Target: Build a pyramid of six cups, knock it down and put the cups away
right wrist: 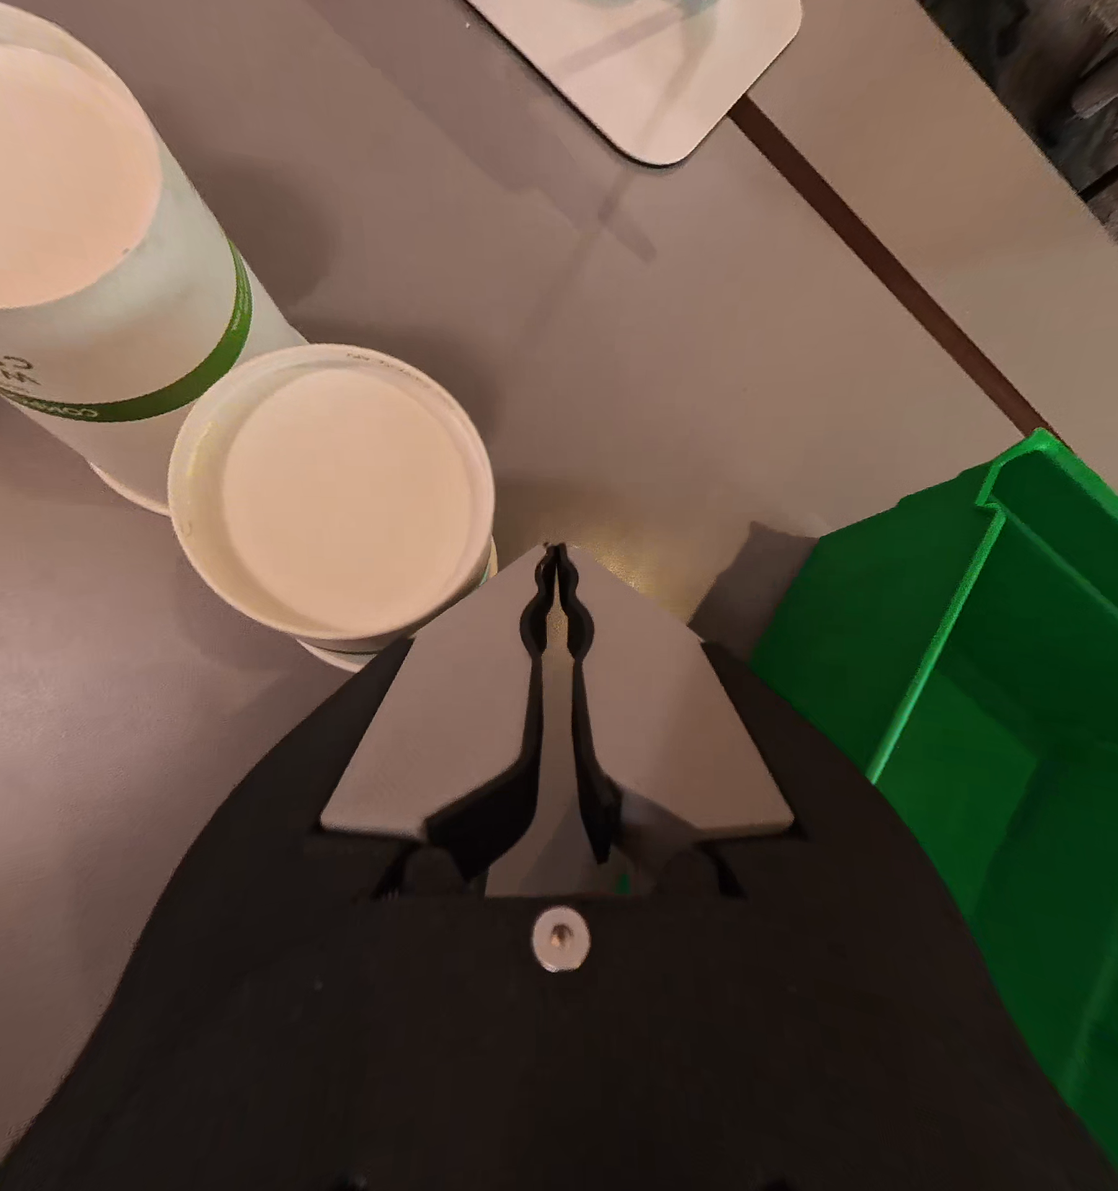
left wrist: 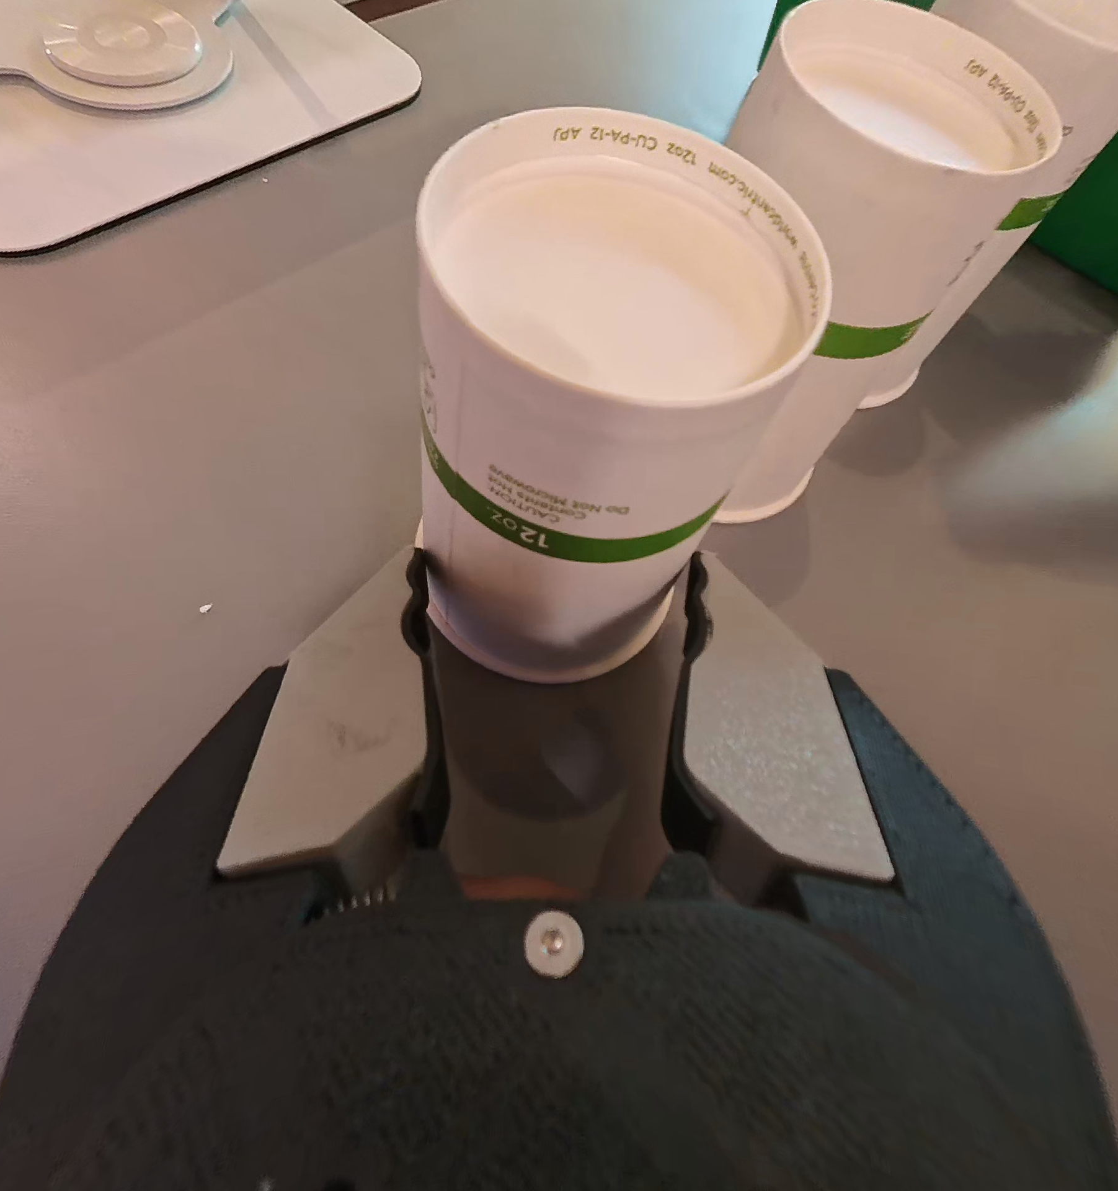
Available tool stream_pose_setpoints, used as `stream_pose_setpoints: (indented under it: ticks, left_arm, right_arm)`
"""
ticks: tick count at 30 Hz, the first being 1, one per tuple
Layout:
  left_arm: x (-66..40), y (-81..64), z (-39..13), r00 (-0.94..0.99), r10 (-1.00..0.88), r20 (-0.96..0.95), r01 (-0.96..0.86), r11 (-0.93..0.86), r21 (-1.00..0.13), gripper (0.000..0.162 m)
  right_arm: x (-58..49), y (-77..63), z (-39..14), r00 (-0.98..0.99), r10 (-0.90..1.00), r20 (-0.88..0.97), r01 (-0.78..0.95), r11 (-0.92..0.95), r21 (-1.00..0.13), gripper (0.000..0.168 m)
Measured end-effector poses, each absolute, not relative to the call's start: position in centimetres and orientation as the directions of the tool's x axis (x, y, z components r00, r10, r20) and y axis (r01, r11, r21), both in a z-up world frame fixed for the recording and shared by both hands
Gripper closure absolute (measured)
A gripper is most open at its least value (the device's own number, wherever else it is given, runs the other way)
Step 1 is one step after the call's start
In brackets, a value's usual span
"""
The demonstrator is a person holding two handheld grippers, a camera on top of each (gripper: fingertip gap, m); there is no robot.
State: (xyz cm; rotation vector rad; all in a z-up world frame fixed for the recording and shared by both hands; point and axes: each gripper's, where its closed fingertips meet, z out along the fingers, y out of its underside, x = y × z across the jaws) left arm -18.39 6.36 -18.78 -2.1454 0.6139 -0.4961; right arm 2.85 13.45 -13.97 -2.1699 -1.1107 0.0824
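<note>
In the left wrist view my left gripper (left wrist: 556,580) is shut on the lower wall of an upside-down white paper cup with a green band (left wrist: 607,335). The cup tilts slightly, with its base up. Behind it to the right stand two more upside-down cups, one close (left wrist: 878,193) and one cut off by the top right corner (left wrist: 1097,45). In the right wrist view my right gripper (right wrist: 556,554) is shut and empty. It hovers just right of an upside-down cup (right wrist: 343,496), with another upside-down cup (right wrist: 73,206) at the far left.
A green plastic bin (right wrist: 994,709) stands right of my right gripper and shows at the right edge of the left wrist view (left wrist: 1104,213). A white mat (left wrist: 157,129) bearing a clear round piece lies far left. It also shows in the right wrist view (right wrist: 646,71). A dark seam (right wrist: 878,258) crosses the grey table. Tip to tip, the grippers are about 25 cm apart.
</note>
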Motion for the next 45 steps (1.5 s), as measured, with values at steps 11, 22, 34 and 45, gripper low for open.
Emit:
stream_pose_setpoints:
  ticks: [11,22,34,45]
  left_arm:
    - [-18.5,6.0,-19.2,0.801,-0.584,0.133,-0.272,-0.552,-0.788,0.083]
    - [-18.9,5.3,-19.2,0.795,-0.586,0.159,-0.260,-0.565,-0.783,0.083]
    - [-20.7,5.5,-17.6,0.810,-0.543,0.221,-0.153,-0.560,-0.814,0.079]
    - [-21.8,3.1,-12.8,0.850,-0.510,0.133,-0.162,-0.493,-0.855,0.083]
  right_arm:
    - [2.0,13.2,-15.3,0.619,0.756,0.211,0.701,-0.410,-0.584,0.168]
    - [3.6,14.5,-14.3,0.681,0.694,0.232,0.656,-0.439,-0.614,0.168]
    - [3.4,15.7,-3.5,0.798,0.533,0.283,0.381,-0.081,-0.921,0.161]
    - [1.4,14.1,-1.5,0.765,0.610,0.204,0.230,0.037,-0.972,0.155]
